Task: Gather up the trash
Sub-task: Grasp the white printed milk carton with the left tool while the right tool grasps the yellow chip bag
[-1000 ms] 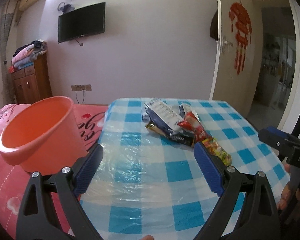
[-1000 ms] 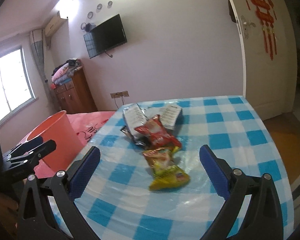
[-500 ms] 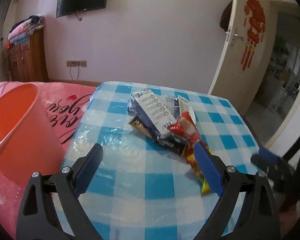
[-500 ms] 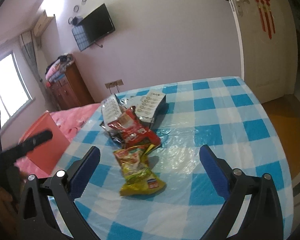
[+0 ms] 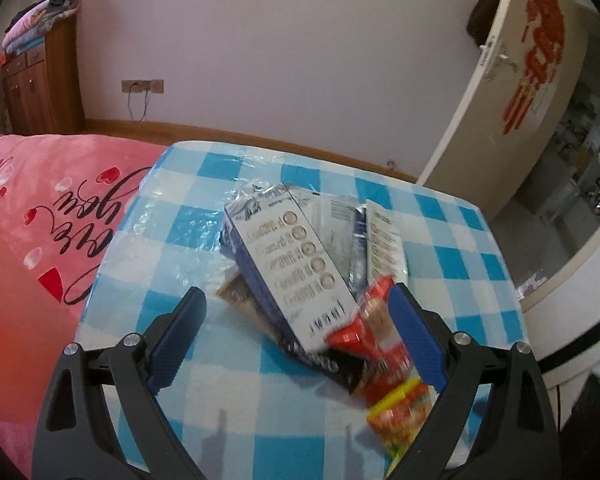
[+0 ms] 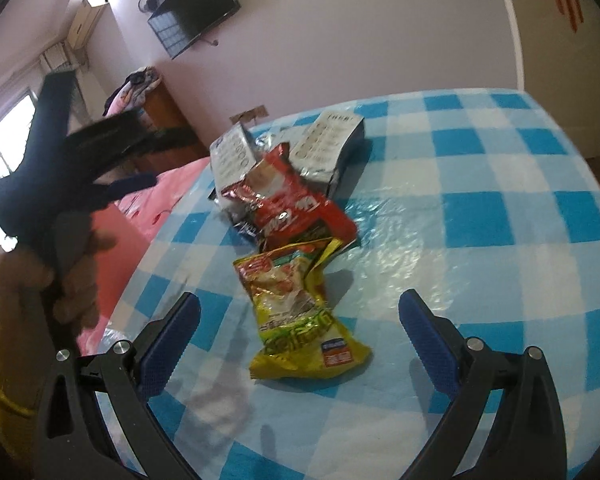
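Two grippers, left point(image 5: 296, 336) and right point(image 6: 300, 332), jaws apart, empty | crumpled yellow-green snack wrapper point(image 6: 300, 316) on checked table point(image 6: 520, 216) at right's 12 o'clock — approach step | next: lower, straddle, pinch.

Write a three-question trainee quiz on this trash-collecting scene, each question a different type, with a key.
1. True or false: the right hand-held gripper is shut on the yellow-green packet.
2. Multiple choice: the red packet lies on A) the pink bedcover, B) the checked tablecloth, C) the floor.
3. Fill in: between the open jaws of the left hand-held gripper lies a blue and white ____.

Key: 1 false; 2 B; 3 carton.
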